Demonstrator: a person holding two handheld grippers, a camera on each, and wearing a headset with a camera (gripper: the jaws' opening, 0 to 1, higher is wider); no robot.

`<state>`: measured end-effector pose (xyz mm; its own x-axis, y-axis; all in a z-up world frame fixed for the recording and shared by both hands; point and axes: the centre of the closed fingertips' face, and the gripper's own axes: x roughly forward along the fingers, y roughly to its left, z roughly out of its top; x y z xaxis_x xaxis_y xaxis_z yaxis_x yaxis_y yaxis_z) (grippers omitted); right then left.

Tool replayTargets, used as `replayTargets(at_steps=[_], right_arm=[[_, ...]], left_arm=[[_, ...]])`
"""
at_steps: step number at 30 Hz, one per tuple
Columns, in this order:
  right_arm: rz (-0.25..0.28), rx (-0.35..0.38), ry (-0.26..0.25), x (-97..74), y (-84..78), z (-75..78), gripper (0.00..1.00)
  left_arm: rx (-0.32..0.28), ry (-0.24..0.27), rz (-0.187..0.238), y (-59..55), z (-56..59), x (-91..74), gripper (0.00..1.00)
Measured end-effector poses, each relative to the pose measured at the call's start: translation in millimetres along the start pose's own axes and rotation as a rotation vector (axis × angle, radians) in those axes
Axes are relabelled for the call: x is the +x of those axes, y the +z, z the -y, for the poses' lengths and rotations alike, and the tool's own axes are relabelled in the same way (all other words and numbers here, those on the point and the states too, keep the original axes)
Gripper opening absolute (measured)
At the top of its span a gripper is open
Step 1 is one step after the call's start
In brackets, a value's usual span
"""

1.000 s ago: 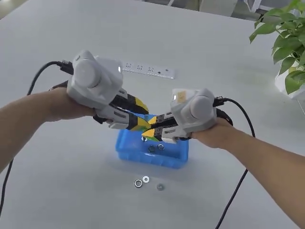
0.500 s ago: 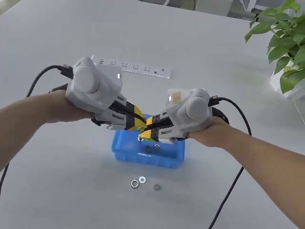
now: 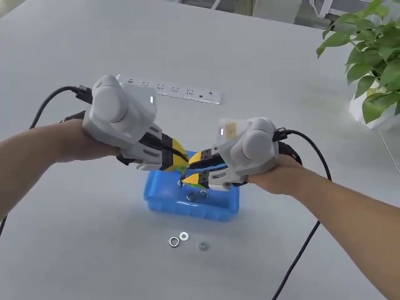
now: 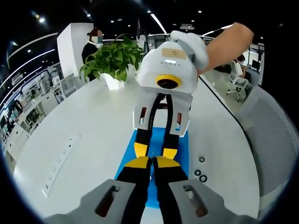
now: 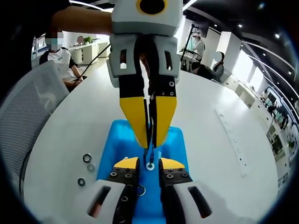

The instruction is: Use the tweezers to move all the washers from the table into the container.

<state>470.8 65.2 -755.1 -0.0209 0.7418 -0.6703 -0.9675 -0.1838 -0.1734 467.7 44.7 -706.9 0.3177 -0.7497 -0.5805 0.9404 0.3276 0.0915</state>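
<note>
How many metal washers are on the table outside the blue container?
3, on the grey table in front of the blue plastic container: left metal washer, middle washer, right washer. Others may be hidden.

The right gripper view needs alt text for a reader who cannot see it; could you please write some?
The left gripper, at the top, clamps tweezers whose tips meet a washer over the blue container. Three more washers lie on the white table beside it.

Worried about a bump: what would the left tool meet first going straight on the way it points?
Probably the right tool, facing it tip to tip over the blue container; the left tool's tweezers would likely touch first, though depth is unclear.
</note>
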Motion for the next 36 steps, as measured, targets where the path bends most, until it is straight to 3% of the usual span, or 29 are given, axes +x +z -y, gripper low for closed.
replayTargets(at_steps=[16, 36], right_arm=[[0.025, 0.149, -0.130, -39.3, -3.6, 6.2, 0.34], [0.060, 0.263, -0.274, -90.0, -6.6, -3.0, 0.49]], left_arm=[[-0.014, 0.012, -0.006, 2.7, 3.4, -8.0, 0.07], [-0.049, 0.053, 0.009, 21.0, 9.4, -34.2, 0.07]])
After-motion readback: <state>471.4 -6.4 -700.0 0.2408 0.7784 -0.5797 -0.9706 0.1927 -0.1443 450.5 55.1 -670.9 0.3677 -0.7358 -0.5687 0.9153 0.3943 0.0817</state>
